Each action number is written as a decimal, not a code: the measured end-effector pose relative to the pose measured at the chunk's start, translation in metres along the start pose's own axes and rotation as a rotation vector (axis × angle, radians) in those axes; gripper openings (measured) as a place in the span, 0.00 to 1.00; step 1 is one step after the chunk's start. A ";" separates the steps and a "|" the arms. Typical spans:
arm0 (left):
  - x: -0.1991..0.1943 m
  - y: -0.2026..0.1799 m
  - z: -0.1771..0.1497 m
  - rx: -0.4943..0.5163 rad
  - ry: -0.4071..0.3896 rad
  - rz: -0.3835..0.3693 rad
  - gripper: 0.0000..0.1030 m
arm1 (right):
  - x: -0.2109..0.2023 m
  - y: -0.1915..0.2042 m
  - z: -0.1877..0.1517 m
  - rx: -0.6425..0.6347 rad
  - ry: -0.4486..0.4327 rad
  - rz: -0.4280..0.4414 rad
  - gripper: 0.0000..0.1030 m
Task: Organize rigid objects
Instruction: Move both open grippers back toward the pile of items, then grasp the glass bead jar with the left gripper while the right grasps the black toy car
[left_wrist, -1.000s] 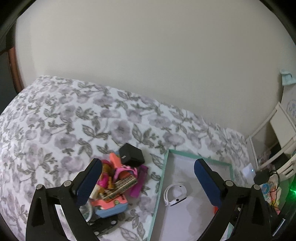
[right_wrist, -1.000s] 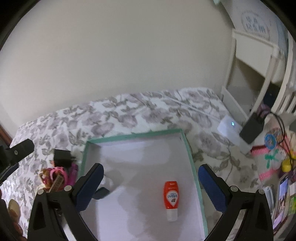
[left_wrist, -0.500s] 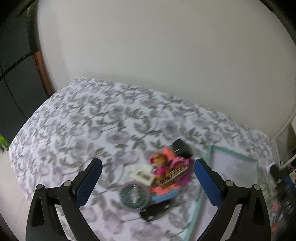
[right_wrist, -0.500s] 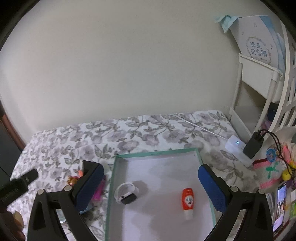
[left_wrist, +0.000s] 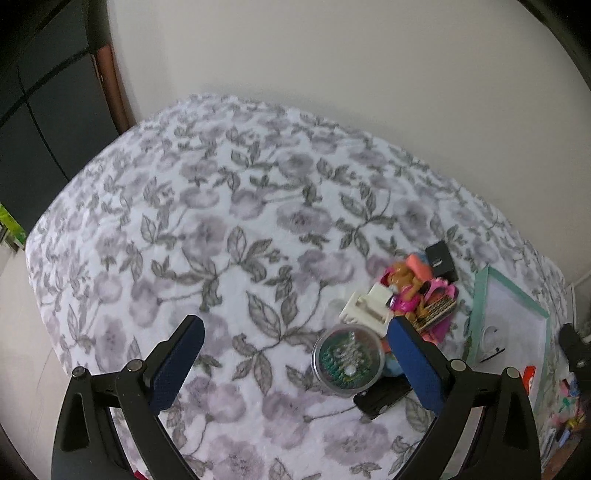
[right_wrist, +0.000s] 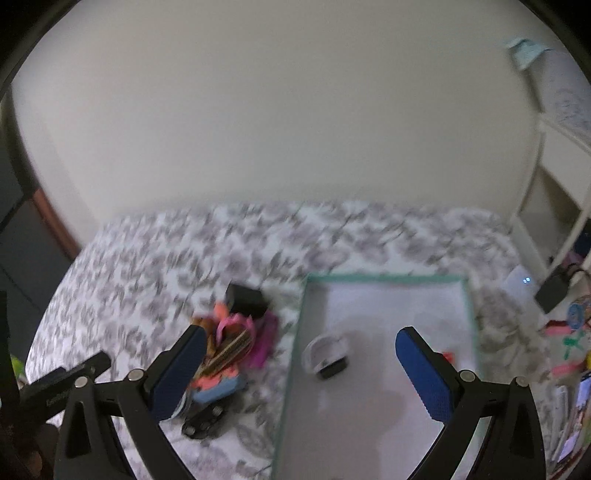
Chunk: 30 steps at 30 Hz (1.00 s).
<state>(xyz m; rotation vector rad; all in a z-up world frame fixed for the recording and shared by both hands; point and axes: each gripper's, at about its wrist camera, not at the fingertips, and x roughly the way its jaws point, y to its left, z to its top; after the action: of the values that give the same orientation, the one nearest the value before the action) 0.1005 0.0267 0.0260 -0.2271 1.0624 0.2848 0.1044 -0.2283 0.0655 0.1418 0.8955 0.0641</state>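
Observation:
A pile of small objects lies on the floral bedspread (left_wrist: 229, 236): a round clear tin (left_wrist: 347, 360), a white plastic piece (left_wrist: 364, 306), a black box (left_wrist: 440, 260), pink and orange toys (left_wrist: 417, 291) and a black item (left_wrist: 384, 400). To its right stands a teal-rimmed white tray (right_wrist: 304, 317) holding a white smartwatch (right_wrist: 327, 354) and a red tube (left_wrist: 529, 376). My left gripper (left_wrist: 295, 345) is open, above the bedspread left of the pile. My right gripper (right_wrist: 301, 352) is open over the tray's left edge, empty. The right wrist view is blurred.
A cream wall runs behind the bed. A white shelf unit (right_wrist: 554, 206) stands at the right with a white device (right_wrist: 522, 282), a black adapter (right_wrist: 554, 291) and colourful clutter (right_wrist: 570, 343) below it. Dark furniture (left_wrist: 44, 110) borders the bed's left side.
Both grippers have pulled back and swung left, staying open. The left view now shows much more bedspread with the pile at its right; the right view now takes in both pile and tray.

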 end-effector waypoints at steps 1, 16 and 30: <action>0.004 0.000 -0.001 0.004 0.012 0.001 0.97 | 0.009 0.007 -0.005 -0.010 0.033 0.007 1.00; 0.048 -0.003 -0.006 0.018 0.139 -0.054 0.97 | 0.084 0.065 -0.062 -0.098 0.326 0.079 0.91; 0.074 -0.015 -0.004 0.064 0.206 -0.068 0.97 | 0.112 0.084 -0.089 -0.143 0.438 0.108 0.79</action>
<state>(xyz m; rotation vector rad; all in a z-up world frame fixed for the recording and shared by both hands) 0.1359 0.0206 -0.0403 -0.2379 1.2630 0.1681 0.1050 -0.1234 -0.0630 0.0418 1.3159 0.2666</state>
